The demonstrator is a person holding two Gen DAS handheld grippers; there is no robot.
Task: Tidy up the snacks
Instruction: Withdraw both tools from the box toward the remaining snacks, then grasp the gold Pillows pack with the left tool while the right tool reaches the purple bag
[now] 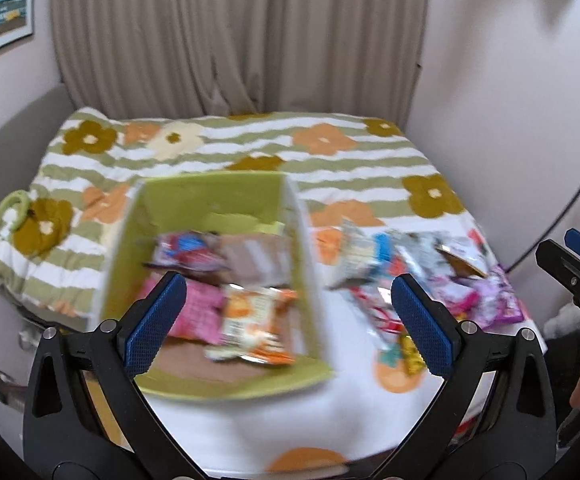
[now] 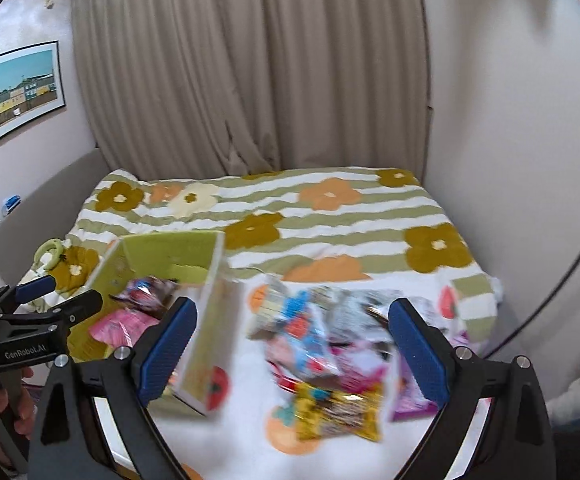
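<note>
Snacks (image 2: pixel 321 360) are seen heaped loose at the lower centre of the right wrist view, on a flowered bedspread (image 1: pixel 349 168) that fills the middle of both frames; a green box (image 1: pixel 210 200) is set just left of the heap, with more packets (image 1: pixel 250 312) lying inside it; the left gripper (image 1: pixel 290 320) is held with jaws spread above the box, nothing between them; the right gripper (image 2: pixel 293 356) is likewise spread wide and empty above the heap.

Glossy foil snack packets (image 2: pixel 309 344), matt cardboard box (image 1: pixel 210 200), quilted cloth bedspread (image 1: pixel 329 160)
</note>
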